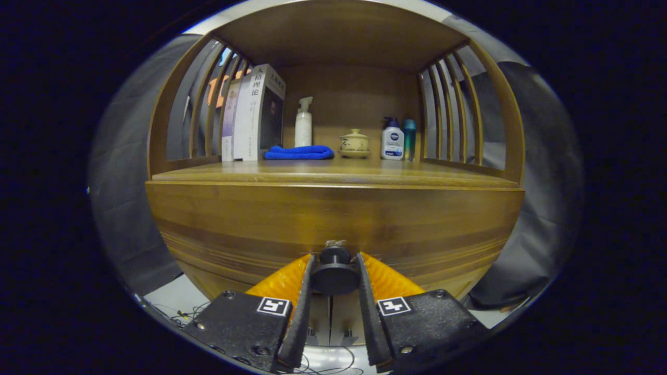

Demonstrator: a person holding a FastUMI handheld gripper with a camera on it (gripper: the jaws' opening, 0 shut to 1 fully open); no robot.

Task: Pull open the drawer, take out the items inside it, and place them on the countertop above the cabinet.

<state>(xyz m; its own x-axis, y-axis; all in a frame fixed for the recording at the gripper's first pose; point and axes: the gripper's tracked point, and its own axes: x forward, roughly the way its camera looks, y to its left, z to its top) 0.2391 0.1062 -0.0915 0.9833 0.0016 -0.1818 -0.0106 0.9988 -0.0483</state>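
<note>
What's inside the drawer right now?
Cannot tell: the drawer is closed, its wooden front hiding the contents. The tongs are shut on its black knob.

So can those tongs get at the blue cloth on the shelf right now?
Probably not yet: the tongs sit low around the black drawer knob, seemingly gripping it. The blue cloth lies above on the open countertop, unobstructed once they let go.

A: Item: wooden cabinet [333, 219]; countertop [333, 171] under a slatted canopy. Contents?
B: At ten o'clock, upright books [252, 112]; blue cloth [299, 152] beside them; pump bottle [303, 125] behind; lidded cup [354, 141] at twelve; two bottles [397, 138] at two.
</note>
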